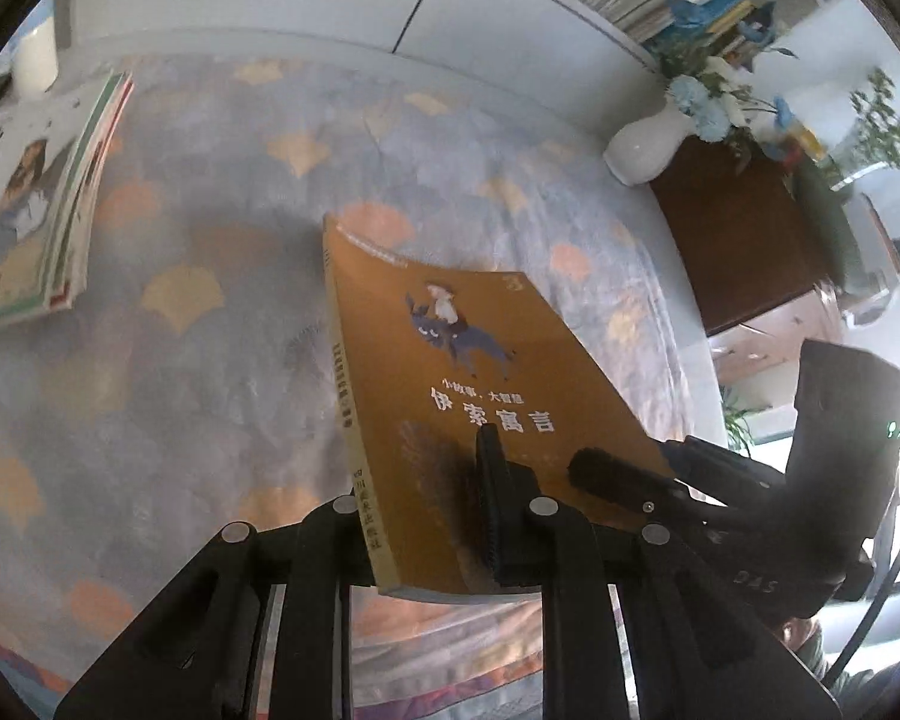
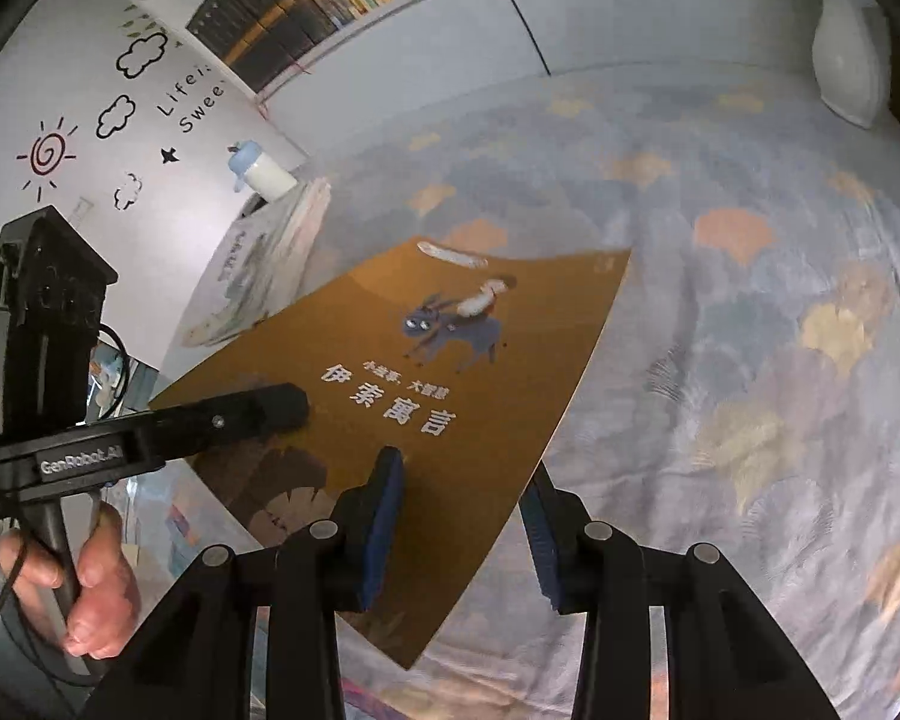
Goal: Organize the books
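Your left gripper (image 1: 450, 516) nearest lens, jaws clamped on near edge of orange book (image 1: 450, 372), one finger (image 1: 495, 510) pressing cover. Your right gripper (image 2: 459, 534) grips same book's right edge, cover between its blue pads (image 2: 384, 528). Book held tilted, raised off patterned cloth (image 1: 210, 240), between both tools. Stack of books (image 1: 36, 204) lies on cloth, far left, well apart. White vase (image 1: 648, 144) with blue flowers stands at far right. Your hand (image 2: 90, 582) wraps left tool's handle.
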The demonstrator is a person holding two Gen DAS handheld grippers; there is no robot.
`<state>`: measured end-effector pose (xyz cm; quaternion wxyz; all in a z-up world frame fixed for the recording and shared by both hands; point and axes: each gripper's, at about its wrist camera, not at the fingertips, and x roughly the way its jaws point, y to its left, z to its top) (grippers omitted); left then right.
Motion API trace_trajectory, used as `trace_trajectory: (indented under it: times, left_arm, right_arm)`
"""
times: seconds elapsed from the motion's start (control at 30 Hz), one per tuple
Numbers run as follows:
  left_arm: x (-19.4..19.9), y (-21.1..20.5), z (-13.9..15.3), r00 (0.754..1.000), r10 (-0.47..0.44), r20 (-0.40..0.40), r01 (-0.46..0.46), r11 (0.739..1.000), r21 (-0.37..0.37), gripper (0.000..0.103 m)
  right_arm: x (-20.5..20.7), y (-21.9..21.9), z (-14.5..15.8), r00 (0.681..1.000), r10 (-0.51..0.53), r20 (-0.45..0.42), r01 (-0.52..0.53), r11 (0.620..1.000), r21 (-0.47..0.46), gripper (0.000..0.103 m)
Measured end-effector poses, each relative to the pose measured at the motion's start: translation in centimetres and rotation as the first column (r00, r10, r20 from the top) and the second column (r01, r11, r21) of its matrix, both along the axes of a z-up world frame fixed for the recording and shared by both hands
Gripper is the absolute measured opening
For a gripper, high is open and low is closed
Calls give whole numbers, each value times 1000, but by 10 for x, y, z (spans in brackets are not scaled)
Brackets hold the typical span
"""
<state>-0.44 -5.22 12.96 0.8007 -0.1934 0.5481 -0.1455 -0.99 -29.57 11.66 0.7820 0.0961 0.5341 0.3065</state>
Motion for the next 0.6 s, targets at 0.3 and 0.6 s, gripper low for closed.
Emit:
trace_trajectory:
  times: [0.3,0.6]
  left_arm:
    - [-11,41,-3,1000,16,-3,-16,998,-59,16]
    - [-9,80,-38,987,31,-160,-92,917,-389,15]
  right_arm:
    - [-4,58,10,999,-11,-30,11,1000,9,39]
    - [-11,49,-50,926,-138,-350,206,965,164,56]
